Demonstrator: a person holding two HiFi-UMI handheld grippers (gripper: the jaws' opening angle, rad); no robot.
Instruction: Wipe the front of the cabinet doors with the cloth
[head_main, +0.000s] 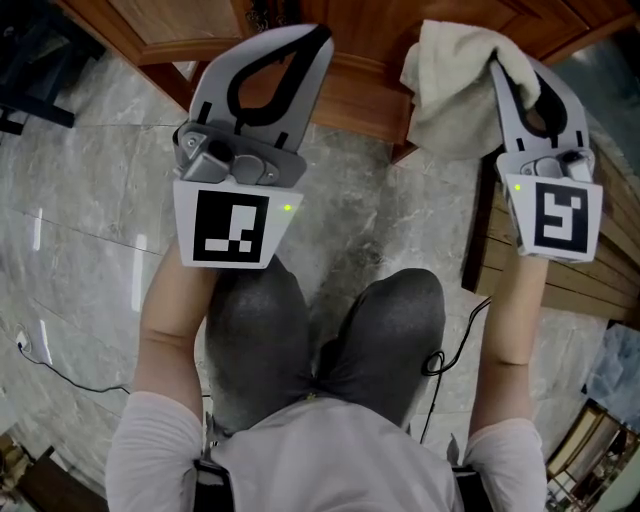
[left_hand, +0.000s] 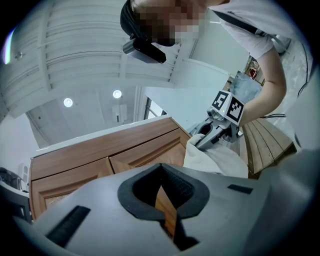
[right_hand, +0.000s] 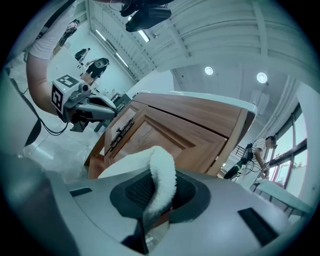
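Gripping cream terry cloth (head_main: 440, 95) in right gripper (head_main: 497, 68): fold pinched between closed jaws, rest bunched before cabinet's lower edge. Holding left gripper (head_main: 315, 38) with jaws shut tip to tip on nothing, near wooden cabinet doors (right_hand: 165, 132), apart from cloth. Showing black-and-white square marker (head_main: 230, 228) on each gripper cube, green light lit beside it. Above grey marble floor (head_main: 90, 200), grey-trousered knees (head_main: 300, 330) between forearms.
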